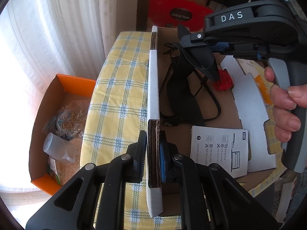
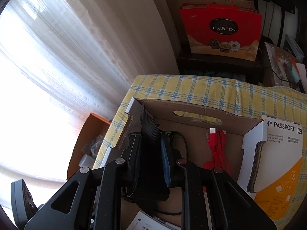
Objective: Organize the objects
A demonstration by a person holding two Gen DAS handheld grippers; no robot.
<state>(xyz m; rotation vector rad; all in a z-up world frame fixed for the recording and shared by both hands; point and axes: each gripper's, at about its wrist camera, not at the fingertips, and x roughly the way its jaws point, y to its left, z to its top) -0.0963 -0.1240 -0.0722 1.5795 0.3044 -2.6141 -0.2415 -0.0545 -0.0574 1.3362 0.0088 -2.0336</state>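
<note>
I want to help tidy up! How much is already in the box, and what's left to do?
Already in the cardboard box: the red cable and a WD leaflet. In hand: the right gripper is lowering a black strap into it while the left gripper clamps the box wall. Left: letting the strap go, and perhaps the My Passport card outside the box.

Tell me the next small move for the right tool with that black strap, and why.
Probably lower the right tool a little further and release: it grips the black strap, whose lower part already lies inside the cardboard box, beside the red cable. The left tool is clamped on the box wall, steadying it.
</note>
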